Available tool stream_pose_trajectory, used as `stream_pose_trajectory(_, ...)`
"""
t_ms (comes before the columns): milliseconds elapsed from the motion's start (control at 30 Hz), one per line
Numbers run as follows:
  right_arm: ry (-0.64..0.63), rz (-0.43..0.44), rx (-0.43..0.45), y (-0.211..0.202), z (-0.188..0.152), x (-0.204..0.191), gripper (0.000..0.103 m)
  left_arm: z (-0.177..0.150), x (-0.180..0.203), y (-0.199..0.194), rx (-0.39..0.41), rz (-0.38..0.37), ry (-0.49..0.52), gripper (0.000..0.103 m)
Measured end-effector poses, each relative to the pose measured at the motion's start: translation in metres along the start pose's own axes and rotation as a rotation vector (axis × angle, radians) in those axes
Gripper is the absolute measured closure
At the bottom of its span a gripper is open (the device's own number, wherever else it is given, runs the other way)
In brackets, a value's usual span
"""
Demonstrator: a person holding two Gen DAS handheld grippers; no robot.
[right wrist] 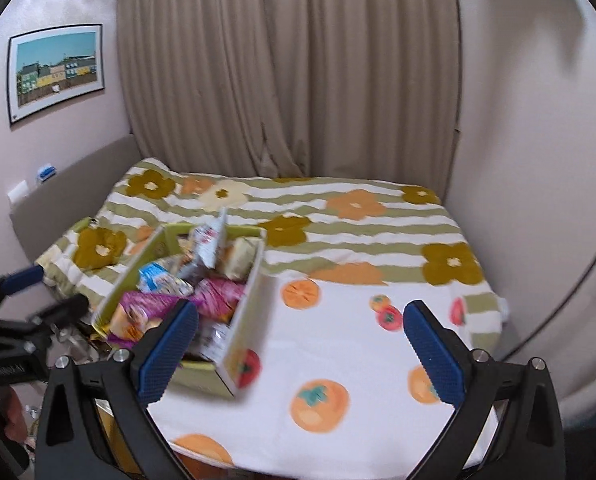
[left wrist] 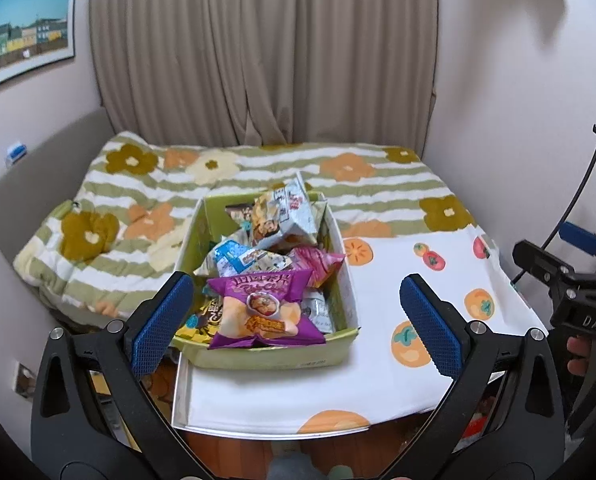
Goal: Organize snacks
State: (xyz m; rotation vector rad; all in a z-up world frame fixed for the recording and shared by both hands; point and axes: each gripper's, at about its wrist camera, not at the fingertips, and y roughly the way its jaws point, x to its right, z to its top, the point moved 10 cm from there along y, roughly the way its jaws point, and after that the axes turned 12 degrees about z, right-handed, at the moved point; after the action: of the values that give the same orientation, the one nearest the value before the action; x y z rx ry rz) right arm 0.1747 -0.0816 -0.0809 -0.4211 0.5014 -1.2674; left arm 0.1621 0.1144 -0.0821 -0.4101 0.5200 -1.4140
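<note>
- We found the left tongs (left wrist: pixel 298 320) wide apart, gripping nothing.
- We found the right tongs (right wrist: pixel 301 354) wide apart, likewise unladen.
- Snack packets filled the green box (left wrist: pixel 274 354).

Green box (left wrist: pixel 234 354) heaped with snack packets (left wrist: pixel 260 308)

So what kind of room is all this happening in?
Most likely a bedroom in a home. A bed with a flowered, striped quilt fills the space, long beige curtains hang behind it, and a framed picture is on the wall. The box of snacks sits on a persimmon-print cloth.
</note>
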Motion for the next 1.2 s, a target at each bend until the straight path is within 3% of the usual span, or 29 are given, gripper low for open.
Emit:
stream_pose_trajectory(167,-0.008,-0.071,0.018,-0.019,-0.009,0.012,0.001,-0.005,0.007,-0.008,0.018,0.011,0.001,0.0)
stream_pose_trajectory(1200,0.028,-0.074,0.02,-0.023,-0.01,0.021,0.001,0.002,0.018,-0.014,0.048,0.001,0.001,0.0)
